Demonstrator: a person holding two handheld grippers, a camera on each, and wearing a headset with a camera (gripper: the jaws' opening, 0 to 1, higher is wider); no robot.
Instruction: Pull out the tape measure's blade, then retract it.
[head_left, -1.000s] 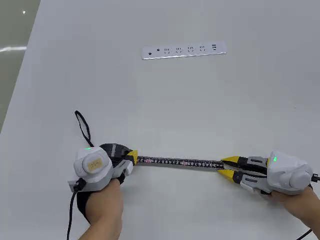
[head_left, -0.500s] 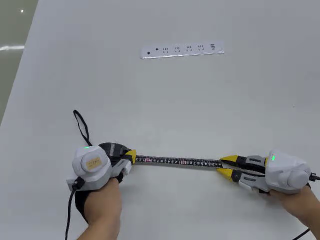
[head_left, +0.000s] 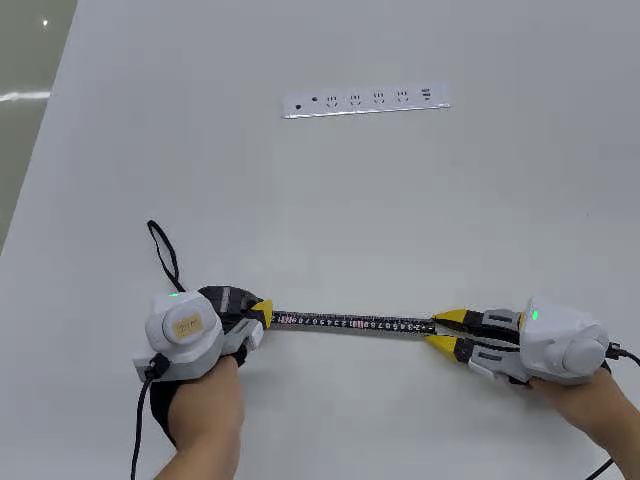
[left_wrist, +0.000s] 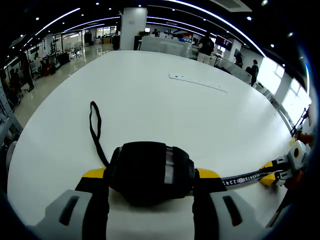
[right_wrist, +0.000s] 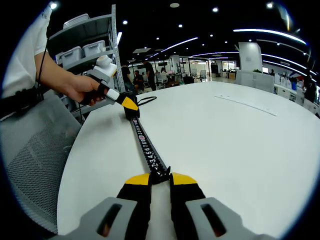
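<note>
The black tape measure case (head_left: 229, 304) (left_wrist: 150, 171) sits on the white table, and my left gripper (head_left: 252, 320) (left_wrist: 150, 175) is shut on it. A black wrist strap (head_left: 165, 255) (left_wrist: 96, 127) trails from the case across the table. The dark blade (head_left: 352, 323) (right_wrist: 146, 147) runs out to the right, just above the table. My right gripper (head_left: 442, 331) (right_wrist: 160, 178) is shut on the blade's end hook. In the right gripper view the left gripper (right_wrist: 122, 103) and the case (right_wrist: 132, 112) show at the blade's far end.
A white power strip (head_left: 366, 100) (left_wrist: 197, 81) (right_wrist: 247, 105) lies further back on the table. The table's left edge (head_left: 35, 185) drops off to the floor. Shelving (right_wrist: 95, 60) stands beyond the table in the right gripper view.
My right gripper has moved slightly left toward the case with the blade's end, so the drawn-out blade is a little shorter. The left gripper and case have held still.
</note>
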